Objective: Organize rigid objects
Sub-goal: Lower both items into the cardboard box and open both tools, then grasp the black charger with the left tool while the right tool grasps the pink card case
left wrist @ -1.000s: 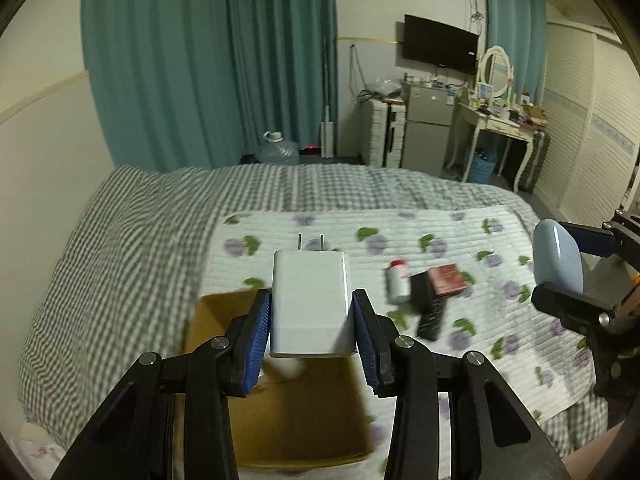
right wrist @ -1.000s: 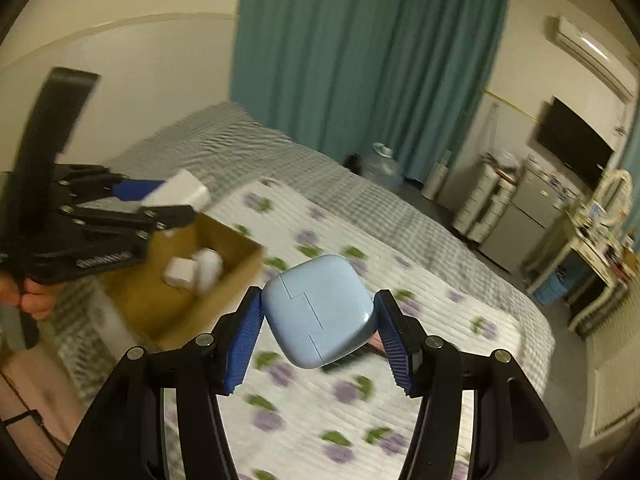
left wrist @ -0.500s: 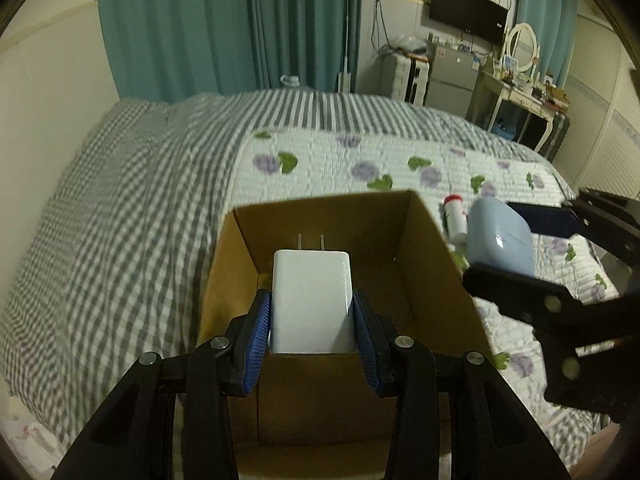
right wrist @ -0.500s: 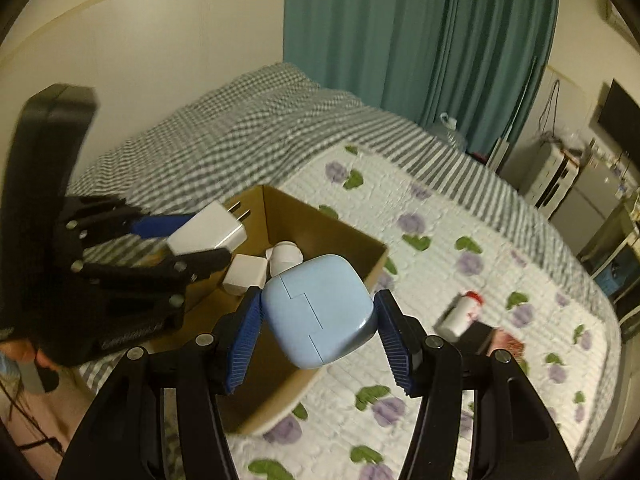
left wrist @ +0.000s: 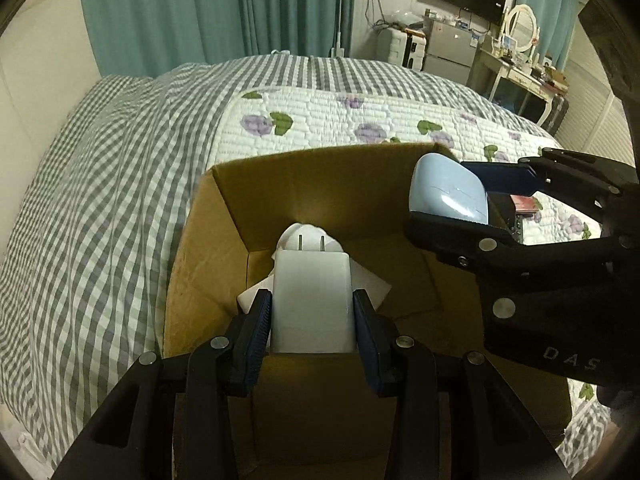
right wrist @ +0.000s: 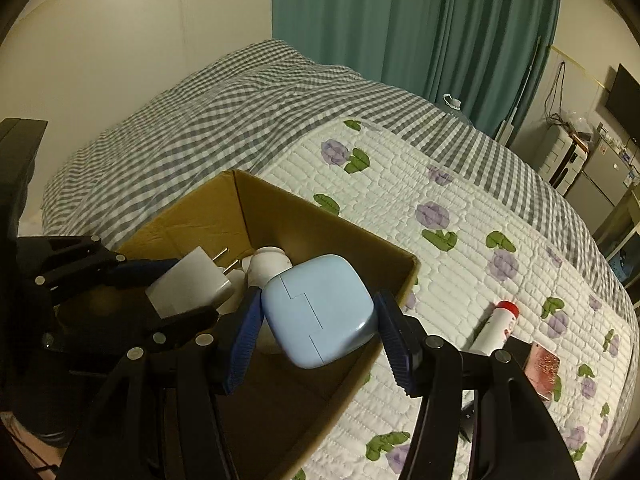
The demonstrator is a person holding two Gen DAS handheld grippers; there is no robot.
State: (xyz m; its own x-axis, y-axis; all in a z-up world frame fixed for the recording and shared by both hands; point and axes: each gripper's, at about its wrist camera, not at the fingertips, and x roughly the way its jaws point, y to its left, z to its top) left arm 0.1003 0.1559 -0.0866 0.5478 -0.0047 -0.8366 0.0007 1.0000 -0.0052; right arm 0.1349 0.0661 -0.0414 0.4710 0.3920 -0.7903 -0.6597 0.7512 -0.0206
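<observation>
- Blue ribbed pads of the left gripper (left wrist: 313,322) press on both flat sides of a white plug charger (left wrist: 311,300); the jaws stand part-way apart, as wide as the charger's body, clamped on it.
- The charger points away from the camera, its two metal prongs forward, and hangs inside the open top of a brown cardboard box (left wrist: 320,184), above the floor of the box.
- Under and beyond the charger lie other white pieces (left wrist: 372,284) on the bottom of the box; their exact shapes are hard to tell from the left wrist view.
- The right gripper (right wrist: 318,322) clamps a pale blue rounded case (right wrist: 320,310) between its blue pads, jaws likewise part-way apart, with the case tilted on one corner.
- The case sits over the box's near right rim, just beside the charger; in the right wrist view the two held things are close but apart.
- The box stands on a white quilt with purple flowers (right wrist: 440,200), which lies over a grey checked bed cover (right wrist: 200,120).
- Out on the quilt, well apart from the box, lie a white bottle with a red cap (right wrist: 498,326) and a small pink box (right wrist: 542,368) next to it.
</observation>
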